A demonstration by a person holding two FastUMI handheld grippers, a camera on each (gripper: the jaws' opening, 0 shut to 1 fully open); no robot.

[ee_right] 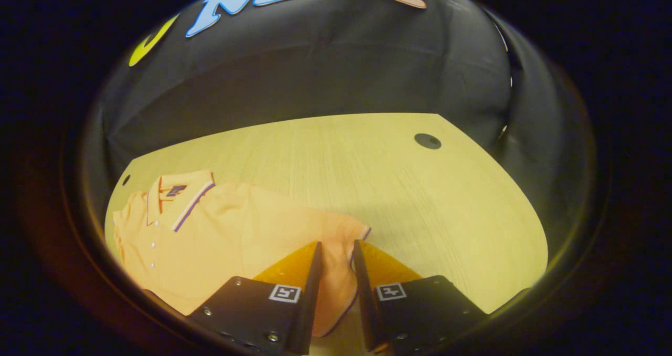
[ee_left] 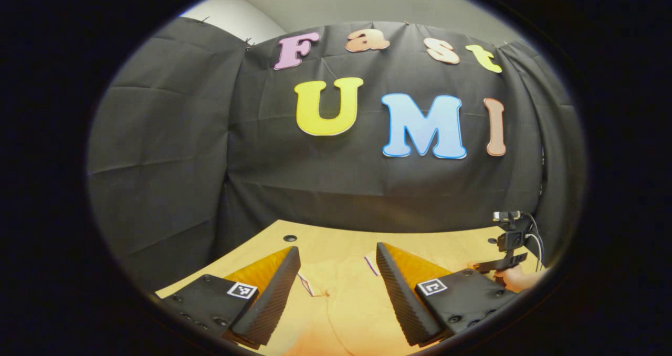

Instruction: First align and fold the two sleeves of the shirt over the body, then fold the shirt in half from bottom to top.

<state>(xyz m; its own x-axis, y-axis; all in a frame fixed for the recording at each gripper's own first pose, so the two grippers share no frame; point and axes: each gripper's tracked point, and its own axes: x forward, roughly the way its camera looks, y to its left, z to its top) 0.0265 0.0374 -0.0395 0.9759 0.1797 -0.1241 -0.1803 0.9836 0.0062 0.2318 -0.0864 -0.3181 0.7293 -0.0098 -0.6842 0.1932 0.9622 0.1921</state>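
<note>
The right gripper [ee_right: 336,251] has its fingers parted only narrowly, straddling the end of a sleeve [ee_right: 341,240] of the orange shirt [ee_right: 226,230]; whether they pinch the cloth I cannot tell. From there the shirt runs off to the left across the table [ee_right: 367,161], collar [ee_right: 178,193] at the far end. The left gripper [ee_left: 336,272] hangs wide open, holding nothing, above the shirt. The right gripper looks nearer to its sleeve, which must swing left over the body.

You're working at a pale wood surface [ee_right: 325,156] with black cloth [ee_left: 173,151] hanging behind, creased, under dim light.
</note>
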